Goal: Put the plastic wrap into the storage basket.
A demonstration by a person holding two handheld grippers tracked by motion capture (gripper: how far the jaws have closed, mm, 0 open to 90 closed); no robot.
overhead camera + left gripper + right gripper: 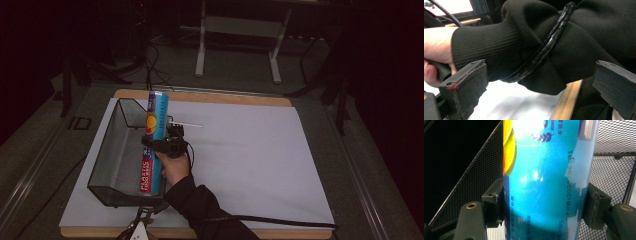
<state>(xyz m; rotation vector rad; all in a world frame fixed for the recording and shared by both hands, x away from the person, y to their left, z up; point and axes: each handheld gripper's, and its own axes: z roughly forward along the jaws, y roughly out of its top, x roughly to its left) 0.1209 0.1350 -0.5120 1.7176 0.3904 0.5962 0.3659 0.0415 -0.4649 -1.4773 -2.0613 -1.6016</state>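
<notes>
Dim room, dark edges, glare on blue box (pixel 544 180), soft focus

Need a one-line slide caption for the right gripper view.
Right gripper shut on a blue tube-shaped package, with the black mesh basket behind.

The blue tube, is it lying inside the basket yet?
Not yet. The blue tube is clamped in the right hand-held gripper, over the mesh basket's right wall.

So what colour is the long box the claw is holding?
Mostly bright blue, with yellow and red patches; the long box shows best in the right gripper view.
</notes>
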